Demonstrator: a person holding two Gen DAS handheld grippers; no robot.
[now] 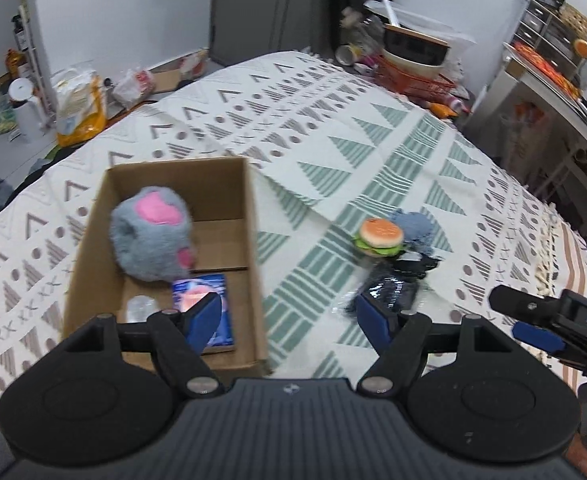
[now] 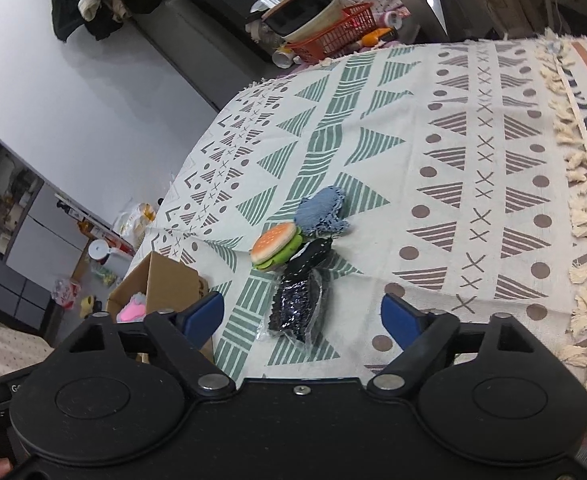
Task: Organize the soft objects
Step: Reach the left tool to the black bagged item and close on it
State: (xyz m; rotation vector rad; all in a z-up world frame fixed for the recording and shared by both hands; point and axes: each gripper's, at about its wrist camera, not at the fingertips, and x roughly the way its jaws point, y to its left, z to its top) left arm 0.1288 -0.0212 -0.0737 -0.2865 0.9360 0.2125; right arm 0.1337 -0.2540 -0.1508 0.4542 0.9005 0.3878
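A cardboard box stands on the patterned cloth and holds a grey plush paw with pink pads, a blue packet and a small clear item. To its right lie a burger toy, a blue denim piece and a dark sequin pouch in clear wrap. My left gripper is open above the box's right wall. My right gripper is open just short of the sequin pouch, with the burger toy, the denim piece and the box beyond it.
A red basket with stacked bowls sits past the far end of the cloth. Bags and bottles lie on the floor at left. A fringed cloth edge runs along the right. The right gripper's body shows at the left view's right edge.
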